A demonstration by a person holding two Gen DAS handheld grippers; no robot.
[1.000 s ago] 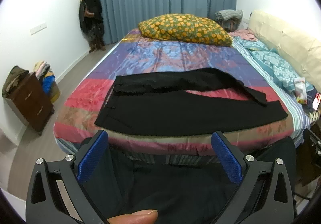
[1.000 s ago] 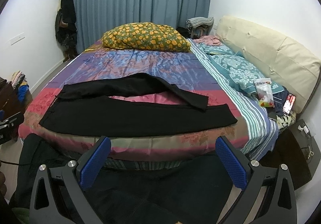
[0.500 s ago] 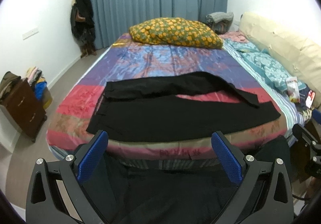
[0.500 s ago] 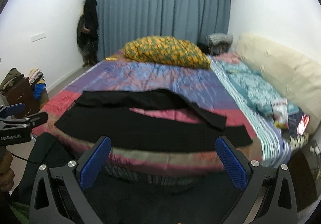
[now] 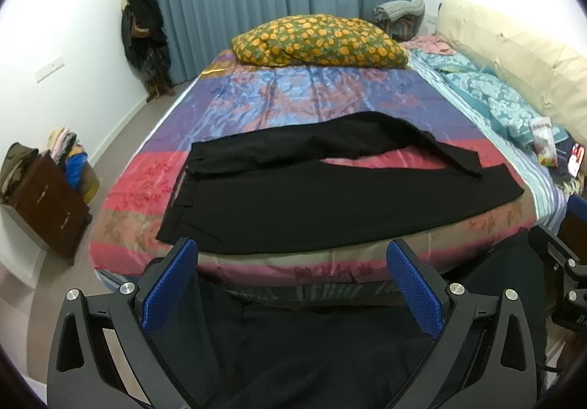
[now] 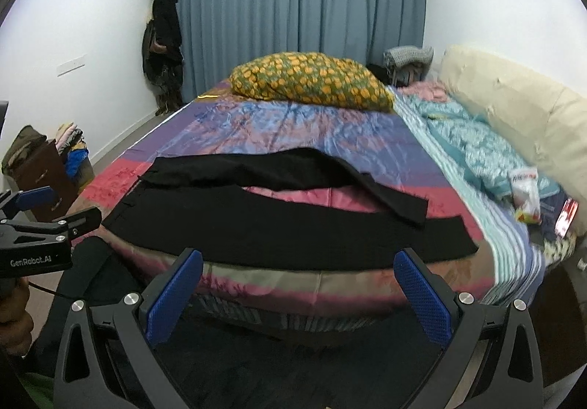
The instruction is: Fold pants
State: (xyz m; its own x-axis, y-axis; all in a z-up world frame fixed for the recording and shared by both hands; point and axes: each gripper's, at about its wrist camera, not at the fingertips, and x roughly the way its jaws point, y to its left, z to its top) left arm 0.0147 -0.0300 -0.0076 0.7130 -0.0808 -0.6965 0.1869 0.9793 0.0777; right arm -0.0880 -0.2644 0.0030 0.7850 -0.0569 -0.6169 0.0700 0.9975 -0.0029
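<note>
Black pants [image 5: 330,196] lie spread flat across the near part of the bed [image 5: 293,97], waistband to the left, legs to the right. The far leg crosses over onto the near leg at its end [image 5: 458,159]. They also show in the right wrist view [image 6: 293,222]. My left gripper [image 5: 293,280] is open and empty, held before the bed's near edge. My right gripper [image 6: 297,284] is open and empty, also before the near edge. The left gripper shows at the left of the right wrist view [image 6: 44,225].
A yellow-patterned pillow [image 5: 323,42] lies at the far end of the bed. A teal quilt [image 5: 488,97] and a cream headboard cushion [image 5: 521,53] line the right side, with a snack bag [image 5: 546,145] and a phone [image 5: 576,159]. A brown cabinet [image 5: 44,203] stands on the left floor.
Both grippers have lifted and tilted up, so more of the room and curtains shows. The pants have not moved. Both grippers stay open.
</note>
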